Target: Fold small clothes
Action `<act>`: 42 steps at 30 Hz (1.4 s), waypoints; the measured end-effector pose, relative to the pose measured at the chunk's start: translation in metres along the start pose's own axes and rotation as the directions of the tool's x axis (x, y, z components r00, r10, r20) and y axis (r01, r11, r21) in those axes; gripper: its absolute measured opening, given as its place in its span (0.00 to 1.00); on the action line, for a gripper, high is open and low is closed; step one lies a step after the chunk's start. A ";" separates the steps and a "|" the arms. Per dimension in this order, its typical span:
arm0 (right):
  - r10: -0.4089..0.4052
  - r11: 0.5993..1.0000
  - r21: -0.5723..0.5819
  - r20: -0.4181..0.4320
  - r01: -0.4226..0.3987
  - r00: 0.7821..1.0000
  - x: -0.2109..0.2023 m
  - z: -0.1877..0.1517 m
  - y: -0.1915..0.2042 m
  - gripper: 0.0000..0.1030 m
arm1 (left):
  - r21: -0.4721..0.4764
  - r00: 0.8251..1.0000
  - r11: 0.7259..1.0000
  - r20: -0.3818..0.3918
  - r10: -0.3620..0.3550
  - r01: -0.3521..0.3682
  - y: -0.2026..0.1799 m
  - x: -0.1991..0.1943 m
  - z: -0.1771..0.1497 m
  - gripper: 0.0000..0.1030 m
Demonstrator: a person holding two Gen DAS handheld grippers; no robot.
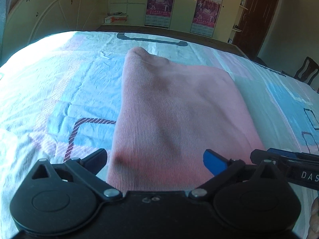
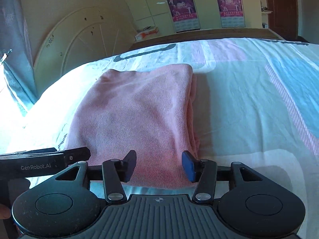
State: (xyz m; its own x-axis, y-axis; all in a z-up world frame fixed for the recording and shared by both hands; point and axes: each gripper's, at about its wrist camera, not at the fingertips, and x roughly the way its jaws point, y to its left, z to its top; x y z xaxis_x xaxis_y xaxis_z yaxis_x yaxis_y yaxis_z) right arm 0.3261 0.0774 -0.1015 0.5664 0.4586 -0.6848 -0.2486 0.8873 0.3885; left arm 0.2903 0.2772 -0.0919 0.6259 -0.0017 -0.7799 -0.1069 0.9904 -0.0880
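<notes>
Pink garment [image 1: 179,109] folded; only right wrist view shows its layered edge [image 2: 192,107].

"GenRobot.AI" (white) on left gripper [image 2: 49,160]

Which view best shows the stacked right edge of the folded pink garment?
The right wrist view: the pink garment lies whole on the bed sheet, its layered right edge visible. The left wrist view shows the garment closer, but that edge looks flat, its near end hidden.
</notes>
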 end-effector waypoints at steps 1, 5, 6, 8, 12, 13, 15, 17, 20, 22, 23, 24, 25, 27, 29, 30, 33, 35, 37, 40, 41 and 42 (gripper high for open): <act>0.007 1.000 -0.002 -0.005 -0.007 1.000 -0.003 -0.001 0.000 0.54 | 0.007 1.000 1.000 -0.012 0.012 -0.012 -0.005 -0.004 -0.001 0.99; 0.029 0.999 -0.015 -0.011 -0.029 1.000 -0.021 -0.012 0.001 0.68 | 0.029 0.996 0.997 -0.044 0.074 -0.073 -0.022 -0.020 -0.006 0.99; 0.031 0.999 -0.018 -0.008 -0.031 0.999 -0.027 -0.014 0.002 0.69 | 0.040 0.995 0.995 -0.049 0.091 -0.089 -0.025 -0.024 -0.007 0.99; 0.037 0.999 -0.027 -0.001 -0.037 0.999 -0.041 -0.020 0.002 0.71 | 0.064 0.993 0.992 -0.044 0.110 -0.107 -0.033 -0.036 -0.011 0.99; 0.038 0.997 -0.064 0.026 -0.037 0.999 -0.074 -0.034 0.001 0.72 | 0.084 0.994 0.990 0.012 0.109 -0.110 -0.048 -0.069 -0.025 1.00; 0.038 0.997 -0.074 0.034 -0.035 0.999 -0.082 -0.038 0.001 0.74 | 0.085 0.994 0.991 0.022 0.106 -0.107 -0.051 -0.078 -0.029 1.00; 0.042 0.996 -0.082 0.043 -0.038 0.998 -0.099 -0.046 0.000 0.75 | 0.081 0.996 0.993 0.046 0.082 -0.086 -0.057 -0.096 -0.037 1.00; 0.048 0.995 -0.092 0.053 -0.043 0.997 -0.115 -0.053 0.000 0.76 | 0.063 0.996 0.996 0.068 0.060 -0.064 -0.062 -0.116 -0.044 1.00; 0.056 0.993 -0.110 0.077 -0.048 0.995 -0.140 -0.066 0.001 0.77 | 0.043 0.994 0.997 0.089 0.062 -0.066 -0.072 -0.143 -0.057 1.00; 0.065 0.991 -0.121 0.094 -0.053 0.993 -0.156 -0.074 0.002 0.77 | 0.033 0.992 0.997 0.111 0.061 -0.065 -0.077 -0.161 -0.068 1.00; 0.069 0.990 -0.127 0.104 -0.055 0.992 -0.165 -0.079 0.003 0.78 | 0.027 0.990 0.998 0.125 0.059 -0.063 -0.079 -0.170 -0.074 0.99; 0.071 0.990 -0.131 0.112 -0.056 0.991 -0.173 -0.083 0.003 0.78 | 0.019 0.989 0.998 0.134 0.063 -0.066 -0.081 -0.180 -0.081 0.99; 0.074 0.989 -0.134 0.123 -0.057 0.990 -0.182 -0.089 0.004 0.79 | 0.010 0.988 0.997 0.135 0.073 -0.075 -0.084 -0.188 -0.086 0.99; 0.076 0.990 -0.132 0.144 -0.057 0.987 -0.201 -0.100 0.005 0.82 | -0.001 0.985 0.996 0.149 0.092 -0.093 -0.088 -0.204 -0.098 0.98; 0.072 0.990 -0.134 0.164 -0.050 0.984 -0.219 -0.110 0.006 0.84 | -0.006 0.978 0.992 0.170 0.124 -0.125 -0.093 -0.220 -0.110 0.97; 0.070 0.989 -0.141 0.175 -0.046 0.982 -0.229 -0.114 0.007 0.84 | -0.009 0.974 0.990 0.178 0.140 -0.140 -0.094 -0.225 -0.114 0.97; 0.040 0.985 -0.173 0.217 -0.002 0.975 -0.255 -0.126 0.015 0.87 | -0.020 0.964 0.983 0.195 0.183 -0.182 -0.098 -0.246 -0.130 0.98; 0.011 0.982 -0.186 0.258 0.039 0.966 -0.272 -0.132 0.020 0.93 | -0.028 0.960 0.982 0.208 0.189 -0.187 -0.098 -0.259 -0.137 0.98; -0.015 0.981 -0.180 0.313 0.074 0.950 -0.291 -0.137 0.025 0.99 | -0.037 0.954 0.981 0.225 0.196 -0.192 -0.099 -0.271 -0.143 0.99; -0.046 0.979 -0.168 0.380 0.117 0.924 -0.312 -0.141 0.029 1.00 | -0.043 0.947 0.978 0.246 0.208 -0.203 -0.100 -0.288 -0.150 0.99; -0.047 0.979 -0.165 0.389 0.120 0.920 -0.316 -0.142 0.029 1.00 | -0.048 0.947 0.978 0.246 0.207 -0.201 -0.101 -0.293 -0.152 0.99; -0.044 0.980 -0.162 0.393 0.117 0.918 -0.319 -0.143 0.029 1.00 | -0.054 0.947 0.978 0.247 0.206 -0.199 -0.101 -0.297 -0.154 0.99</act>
State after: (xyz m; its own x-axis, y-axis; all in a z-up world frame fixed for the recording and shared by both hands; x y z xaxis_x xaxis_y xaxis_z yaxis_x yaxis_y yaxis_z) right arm 0.0254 -0.0363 0.0402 0.8402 0.3621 -0.4037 -0.3046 0.9310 0.2012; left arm -0.0034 0.1568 0.0533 0.7612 0.2369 -0.6038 -0.2708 0.9620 0.0361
